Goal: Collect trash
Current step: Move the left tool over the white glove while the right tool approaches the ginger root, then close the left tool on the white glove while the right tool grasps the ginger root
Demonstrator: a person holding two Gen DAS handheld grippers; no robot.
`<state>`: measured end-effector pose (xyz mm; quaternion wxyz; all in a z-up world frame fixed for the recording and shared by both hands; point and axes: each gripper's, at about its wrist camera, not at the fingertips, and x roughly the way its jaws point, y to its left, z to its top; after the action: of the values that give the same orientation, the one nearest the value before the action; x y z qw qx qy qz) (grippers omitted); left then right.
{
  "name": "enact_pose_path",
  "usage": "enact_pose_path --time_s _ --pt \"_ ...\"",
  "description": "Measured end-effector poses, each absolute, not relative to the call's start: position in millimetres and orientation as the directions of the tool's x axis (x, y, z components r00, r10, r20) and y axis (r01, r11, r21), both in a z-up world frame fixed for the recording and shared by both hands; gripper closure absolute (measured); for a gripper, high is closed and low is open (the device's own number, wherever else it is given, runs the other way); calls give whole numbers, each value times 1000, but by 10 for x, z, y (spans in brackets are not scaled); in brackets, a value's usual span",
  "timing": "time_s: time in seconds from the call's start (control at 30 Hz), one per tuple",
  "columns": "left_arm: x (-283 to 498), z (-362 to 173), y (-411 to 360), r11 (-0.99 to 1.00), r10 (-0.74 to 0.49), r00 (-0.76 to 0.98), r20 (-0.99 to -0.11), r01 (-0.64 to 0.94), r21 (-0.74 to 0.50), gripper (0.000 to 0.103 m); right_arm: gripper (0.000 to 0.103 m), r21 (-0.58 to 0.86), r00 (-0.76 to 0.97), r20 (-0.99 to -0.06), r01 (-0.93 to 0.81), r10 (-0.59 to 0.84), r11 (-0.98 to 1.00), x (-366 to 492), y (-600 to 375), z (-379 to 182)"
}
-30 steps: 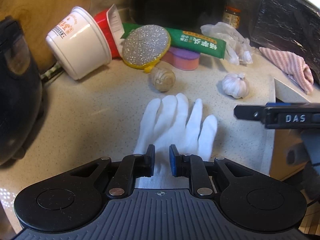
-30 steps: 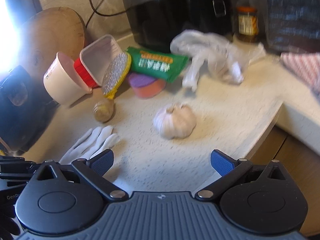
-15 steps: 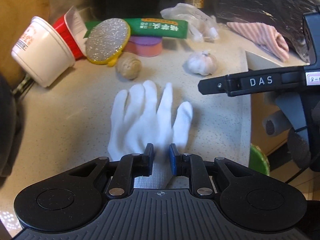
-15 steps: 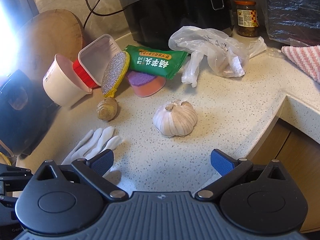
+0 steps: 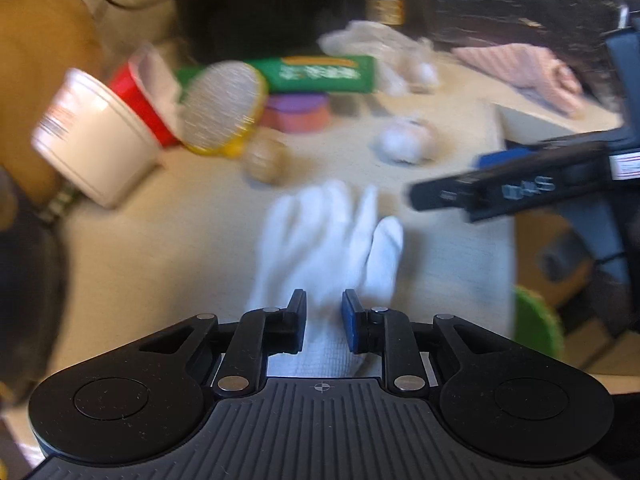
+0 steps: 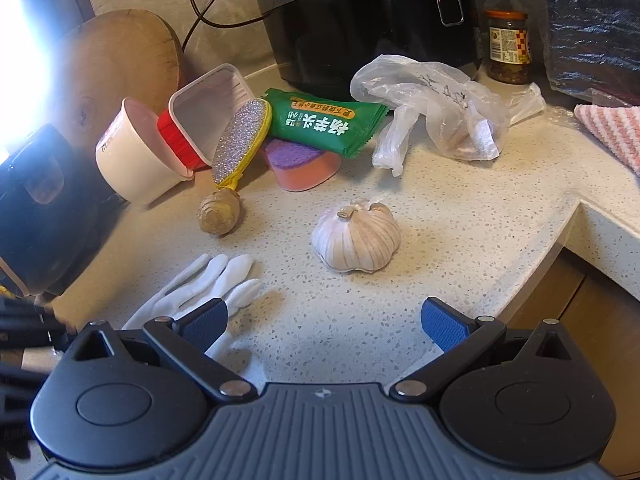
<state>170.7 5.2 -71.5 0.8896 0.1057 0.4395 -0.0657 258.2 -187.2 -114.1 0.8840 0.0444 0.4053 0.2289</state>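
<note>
Two grippers, one white glove point(image 5: 328, 240) in play on the counter.

The glove's cuff lies between the left gripper point(image 5: 323, 320)'s jaws, which have just been eased apart, so no pinch is seen; the right gripper point(image 6: 324, 320) is held spread wide and empty beside the glove, nearer the garlic point(image 6: 356, 240).

Left view motion-blurred; right view sharp, glare at left edge.

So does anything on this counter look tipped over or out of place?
Yes. The white cup and the red-rimmed tub lie tipped on their sides by the wooden board. A white glove lies flat on the counter among food: garlic and ginger.
</note>
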Motion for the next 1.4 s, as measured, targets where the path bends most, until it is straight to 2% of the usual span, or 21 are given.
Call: enact_pose_path --time_s 0.13,0.37,0.53,0.73,0.8,0.83,0.9,1.0,1.07,1.23,1.33,1.4 --pt "1781 -805 138 973 50 597 -801 153 174 76 0 268 565 -694 -374 447 888 2571 -1880 -1142" --pt "1888 -806 341 997 -36 579 -814 74 9 76 0 324 576 -676 -327 459 888 2576 -1936 -1137" --pt "1920 -792 322 996 -52 565 -823 91 -1 76 0 313 516 -677 -444 525 840 2551 -1859 -1145" --pt "1883 -804 321 993 -68 585 -808 119 3 75 0 237 537 -703 -441 466 866 2522 -1748 -1076" --pt "1800 -834 334 996 -57 627 -777 93 3 78 0 195 589 -670 -448 452 872 2474 -1750 -986" --pt "1774 -839 327 996 -54 640 -766 89 4 85 0 153 621 -649 -458 438 876 2441 -1737 -932" --pt "1743 -835 346 997 -59 655 -753 72 -15 91 0 57 695 -593 -468 407 882 2362 -1707 -833" --pt "1670 -753 461 998 -53 693 -719 9 -65 93 0 -84 783 -506 -461 361 883 2275 -1630 -697" --pt "1568 -613 553 995 -48 735 -676 -23 -95 93 0 -69 747 -535 -504 395 861 2338 -1578 -641" --pt "1334 -304 877 983 25 811 -585 -126 -133 93 0 87 619 -630 -546 470 834 2631 -1327 -674" --pt "1262 -255 1061 972 27 819 -573 -154 -175 93 1 87 588 -655 -566 475 820 2773 -1011 -741" --pt "1230 -275 1160 963 3 818 -575 -157 -217 93 8 50 588 -672 -570 450 820 2894 -776 -779"
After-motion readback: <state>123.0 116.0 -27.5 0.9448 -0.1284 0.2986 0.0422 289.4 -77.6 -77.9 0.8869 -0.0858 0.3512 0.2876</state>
